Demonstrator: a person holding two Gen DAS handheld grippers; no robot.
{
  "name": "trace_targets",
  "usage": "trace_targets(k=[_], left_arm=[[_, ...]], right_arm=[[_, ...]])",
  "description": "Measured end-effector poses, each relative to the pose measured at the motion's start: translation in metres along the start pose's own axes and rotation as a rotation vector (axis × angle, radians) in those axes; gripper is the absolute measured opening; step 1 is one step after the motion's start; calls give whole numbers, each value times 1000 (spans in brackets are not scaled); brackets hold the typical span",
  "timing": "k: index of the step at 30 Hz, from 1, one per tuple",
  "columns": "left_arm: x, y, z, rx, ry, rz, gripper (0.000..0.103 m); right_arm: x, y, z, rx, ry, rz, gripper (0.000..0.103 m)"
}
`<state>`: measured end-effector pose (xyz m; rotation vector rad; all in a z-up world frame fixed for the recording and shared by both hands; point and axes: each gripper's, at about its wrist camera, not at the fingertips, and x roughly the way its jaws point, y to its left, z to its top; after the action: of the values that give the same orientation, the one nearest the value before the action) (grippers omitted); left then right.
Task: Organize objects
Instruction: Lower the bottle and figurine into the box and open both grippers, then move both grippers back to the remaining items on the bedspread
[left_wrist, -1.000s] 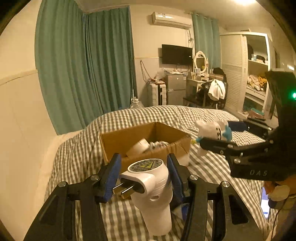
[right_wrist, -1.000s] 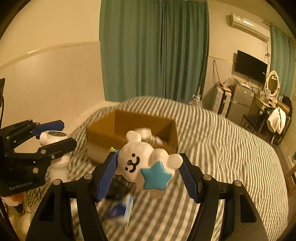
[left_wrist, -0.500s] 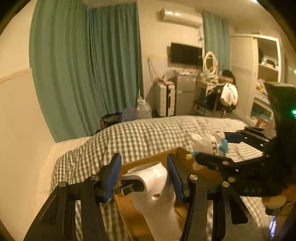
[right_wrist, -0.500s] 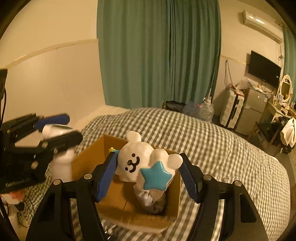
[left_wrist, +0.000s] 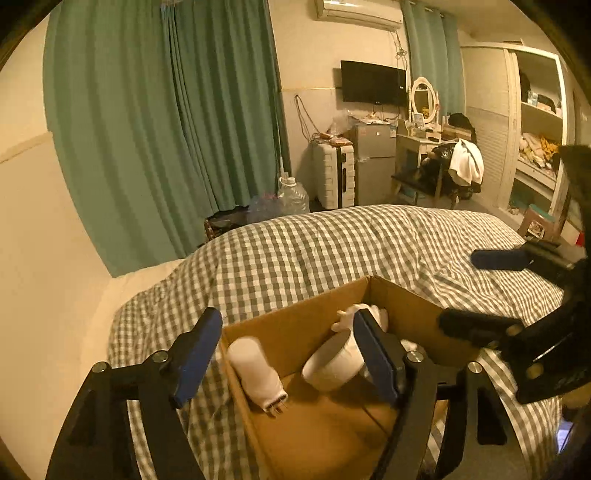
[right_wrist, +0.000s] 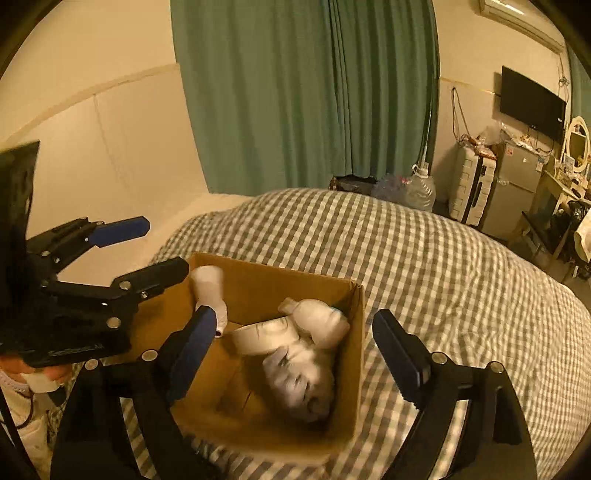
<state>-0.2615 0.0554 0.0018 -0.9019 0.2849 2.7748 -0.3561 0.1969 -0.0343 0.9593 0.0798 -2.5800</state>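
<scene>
An open cardboard box (left_wrist: 295, 321) (right_wrist: 354, 332) sits on the checked bed. Inside it lie a white plug adapter (left_wrist: 255, 373) (right_wrist: 210, 291), a white cup (left_wrist: 332, 362) (right_wrist: 266, 334), a white bear toy (right_wrist: 317, 319) and a blurred pale soft thing (right_wrist: 299, 384). My left gripper (left_wrist: 291, 354) is open and empty above the box's near left part; it also shows in the right wrist view (right_wrist: 155, 251). My right gripper (right_wrist: 299, 354) is open and empty over the box; it also shows in the left wrist view (left_wrist: 476, 295).
The grey-checked duvet (left_wrist: 332, 243) covers the bed around the box. A cream wall (left_wrist: 33, 258) runs along the left. Green curtains (left_wrist: 166, 122), a water jug (left_wrist: 293, 195), a suitcase (left_wrist: 334, 177), a fridge and a wardrobe stand beyond the bed.
Both grippers have opened. The plug adapter has dropped from my left gripper and the bear toy from my right gripper; both now lie in the box.
</scene>
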Motion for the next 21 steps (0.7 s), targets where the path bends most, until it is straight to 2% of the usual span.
trace_targets(k=[2, 6, 10, 15, 18, 21], left_arm=[[-15, 0, -8, -17, 13, 8, 86], [-46, -1, -38, -52, 65, 52, 87], [-65, -1, -79, -70, 121, 107, 87], [-70, -15, -145, -49, 207, 158, 87], [-70, -26, -176, -48, 256, 177, 87], [-78, -32, -201, -84, 266, 142, 87]], right_arm=[[-21, 5, -4, -19, -8, -18, 87], [-60, 29, -26, -63, 2, -44, 90], [-84, 59, -73, -127, 42, -69, 90], [-65, 92, -138, -188, 151, -84, 90], [-46, 103, -168, -185, 213, -56, 90], [-35, 113, -187, -165, 241, -9, 90]])
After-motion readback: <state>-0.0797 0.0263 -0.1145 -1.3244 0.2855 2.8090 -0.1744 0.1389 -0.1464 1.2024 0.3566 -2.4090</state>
